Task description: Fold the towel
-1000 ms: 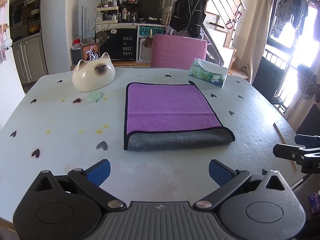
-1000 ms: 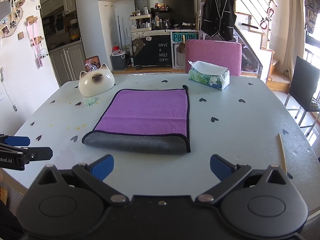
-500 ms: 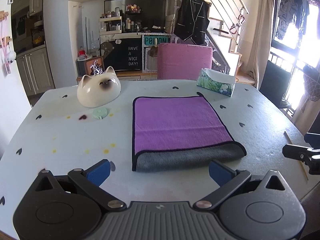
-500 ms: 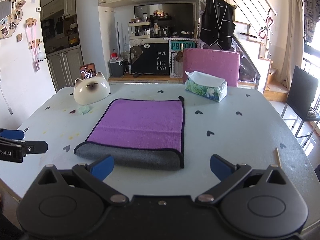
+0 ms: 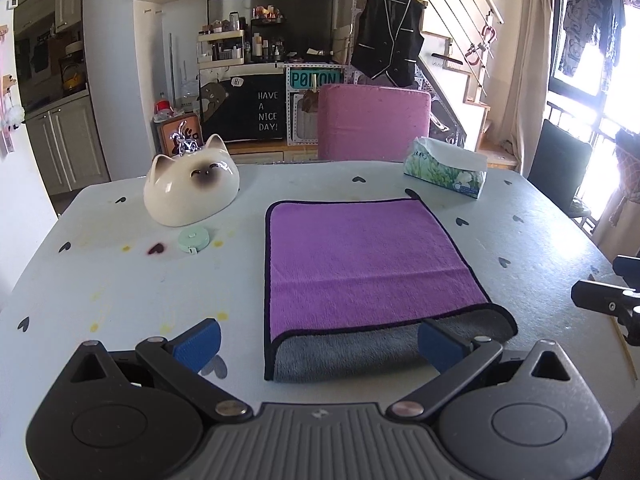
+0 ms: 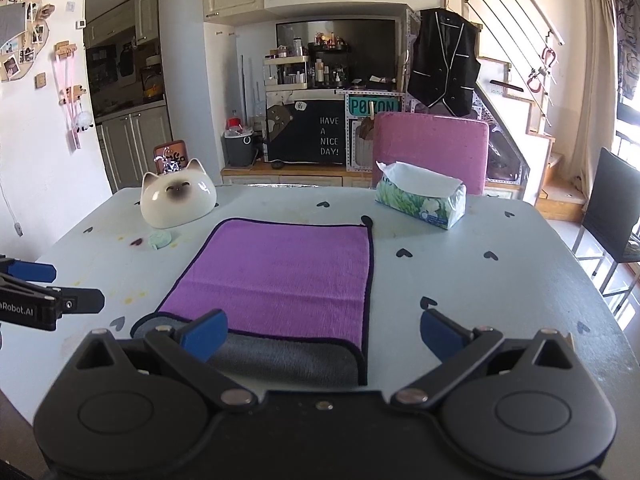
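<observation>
A purple towel (image 5: pixel 360 252) with a black edge lies folded flat on the pale table (image 5: pixel 120 288), its grey underside rolled at the near fold (image 5: pixel 360 352). It also shows in the right wrist view (image 6: pixel 280 276). My left gripper (image 5: pixel 318 342) is open and empty, near the towel's near left corner. My right gripper (image 6: pixel 324 330) is open and empty, near the towel's near right corner. Each gripper shows at the edge of the other's view: the right gripper (image 5: pixel 608 304) and the left gripper (image 6: pixel 48 300).
A white cat-face bowl (image 5: pixel 191 186) and a mint tape measure (image 5: pixel 194 239) lie left of the towel. A tissue pack (image 5: pixel 446 168) sits at the far right. A pink chair (image 5: pixel 374 120) stands behind the table. A thin wooden stick (image 5: pixel 624 344) lies near the right edge.
Both grippers have lowered and moved in toward the towel's near edge, so the grey fold now sits between their fingers in view. The towel has not moved.
</observation>
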Demonstrator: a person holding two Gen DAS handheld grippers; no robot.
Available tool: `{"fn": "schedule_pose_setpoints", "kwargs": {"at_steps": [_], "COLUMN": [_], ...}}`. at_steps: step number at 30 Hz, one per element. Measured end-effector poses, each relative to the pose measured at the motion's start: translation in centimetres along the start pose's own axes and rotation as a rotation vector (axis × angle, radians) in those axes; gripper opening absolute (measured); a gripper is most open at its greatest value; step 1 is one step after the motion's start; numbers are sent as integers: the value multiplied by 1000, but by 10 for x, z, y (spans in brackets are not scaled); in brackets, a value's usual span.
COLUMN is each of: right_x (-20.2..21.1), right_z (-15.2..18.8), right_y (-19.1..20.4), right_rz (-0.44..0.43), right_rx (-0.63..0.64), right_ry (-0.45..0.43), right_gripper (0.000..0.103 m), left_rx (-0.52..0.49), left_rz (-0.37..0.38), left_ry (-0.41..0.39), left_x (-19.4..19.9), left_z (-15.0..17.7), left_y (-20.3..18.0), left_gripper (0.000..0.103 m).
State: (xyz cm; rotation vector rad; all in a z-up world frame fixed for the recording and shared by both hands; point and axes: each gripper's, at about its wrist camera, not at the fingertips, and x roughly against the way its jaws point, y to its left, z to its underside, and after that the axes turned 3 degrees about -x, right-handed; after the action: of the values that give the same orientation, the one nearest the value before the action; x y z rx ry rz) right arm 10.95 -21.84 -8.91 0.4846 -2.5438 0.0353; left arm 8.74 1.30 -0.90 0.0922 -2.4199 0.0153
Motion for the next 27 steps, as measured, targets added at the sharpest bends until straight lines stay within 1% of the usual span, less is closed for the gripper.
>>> {"fn": "schedule_pose_setpoints", "kwargs": {"at_steps": [4, 9, 14, 17, 19, 24, 26, 27], "right_x": [-16, -39, -62, -77, -88, -115, -123, -127], "right_z": [-3, -3, 2, 6, 9, 18, 24, 27], "right_y": [-4, -10, -21, -28, -33, -41, -46, -48], "right_rz": [-3, -21, -26, -30, -52, -62, -84, -105], "right_rx": [-5, -14, -64, -101, -113, -148, -171, -176], "right_ry": [11, 24, 0, -2, -1, 51, 47, 59], "right_gripper": [103, 103, 103, 103, 103, 103, 103, 103], "left_rx": [21, 36, 53, 86, 103, 142, 138, 134], "left_rz": [9, -5, -11, 15, 21, 29, 52, 61], "left_ry": [13, 24, 28, 32, 46, 68, 82, 91], "left_x": [-20, -44, -65, -76, -83, -101, -107, -110], "left_z": [-2, -3, -1, 3, 5, 12, 14, 15], "left_y": [5, 14, 20, 26, 28, 33, 34, 34], "left_gripper": [103, 103, 103, 103, 103, 103, 103, 103]}}
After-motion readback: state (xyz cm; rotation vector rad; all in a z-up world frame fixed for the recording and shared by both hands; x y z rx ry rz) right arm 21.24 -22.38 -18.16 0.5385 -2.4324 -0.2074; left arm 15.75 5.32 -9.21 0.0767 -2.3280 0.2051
